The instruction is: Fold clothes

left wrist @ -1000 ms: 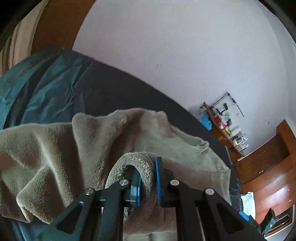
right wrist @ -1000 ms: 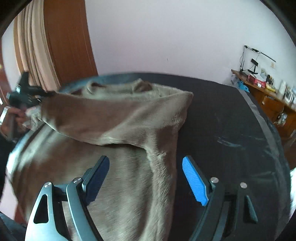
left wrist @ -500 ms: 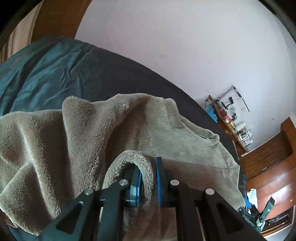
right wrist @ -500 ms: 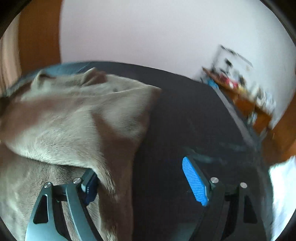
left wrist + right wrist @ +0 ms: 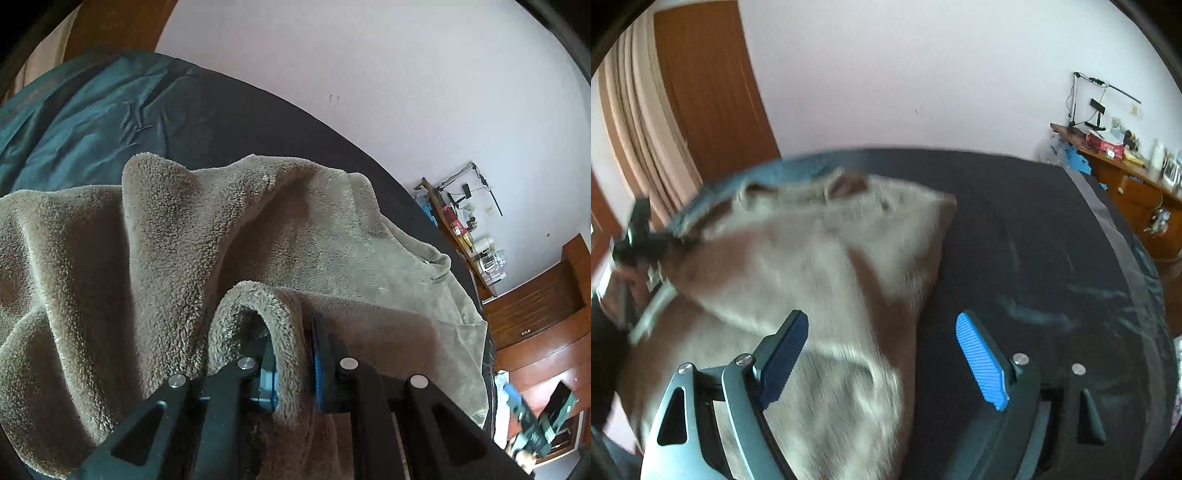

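A tan fleece garment (image 5: 192, 251) lies rumpled on a dark-covered bed (image 5: 229, 122). My left gripper (image 5: 293, 354) is shut on a rolled fold of the fleece, which loops up between the blue pads. In the right wrist view the same garment (image 5: 820, 266) spreads over the bed's left half, its right edge folded over. My right gripper (image 5: 882, 332) hangs open above that right edge, nothing between its fingers. The left gripper (image 5: 642, 243) shows blurred at the far left of that view, with a hand behind it.
Bare dark bedcover (image 5: 1034, 240) fills the right half of the bed. A teal sheet (image 5: 74, 122) covers the far left corner. A cluttered wooden desk (image 5: 1126, 173) stands by the white wall at right. A wooden door (image 5: 709, 92) and curtains (image 5: 639, 129) are at back left.
The left gripper has sunk a little with the fold still clamped, the garment now larger in its view. The right gripper swung right and then back, so more garment is under it again.
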`<state>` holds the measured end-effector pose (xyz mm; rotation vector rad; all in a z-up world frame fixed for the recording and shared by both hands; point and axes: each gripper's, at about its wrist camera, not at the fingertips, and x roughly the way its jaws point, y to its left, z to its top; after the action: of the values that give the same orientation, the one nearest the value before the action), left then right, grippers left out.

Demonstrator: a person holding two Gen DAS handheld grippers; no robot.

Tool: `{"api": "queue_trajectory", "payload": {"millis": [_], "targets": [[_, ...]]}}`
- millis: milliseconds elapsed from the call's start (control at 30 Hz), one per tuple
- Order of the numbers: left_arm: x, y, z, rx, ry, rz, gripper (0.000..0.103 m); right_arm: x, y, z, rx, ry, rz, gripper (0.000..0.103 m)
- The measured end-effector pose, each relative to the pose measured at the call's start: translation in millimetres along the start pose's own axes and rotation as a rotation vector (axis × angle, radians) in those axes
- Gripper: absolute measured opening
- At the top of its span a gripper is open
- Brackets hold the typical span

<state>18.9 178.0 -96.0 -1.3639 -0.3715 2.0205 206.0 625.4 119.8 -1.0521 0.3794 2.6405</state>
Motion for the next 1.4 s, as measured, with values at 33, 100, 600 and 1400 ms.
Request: {"api": "queue_trajectory", "payload": {"millis": [33,100,600,1400], "targets": [[0,0,0,0.000,-0.001,0.000,0.013,4,0,7,-0.002,-0.008,-0.010,0.085],[-2,-2,1,0.000,-0.002,0.000,0.013,25,2,22,-0.031,0.006,-0.052,0.085],[-7,-18,33,0.109,-0.059,0.064,0.014,120,-19,46,-0.122,0.112,-0.399,0.087],[5,-13,30,0.189,0.068,0.122,0.019,90,82,-2,-0.225,0.186,0.016,0.090]]}}
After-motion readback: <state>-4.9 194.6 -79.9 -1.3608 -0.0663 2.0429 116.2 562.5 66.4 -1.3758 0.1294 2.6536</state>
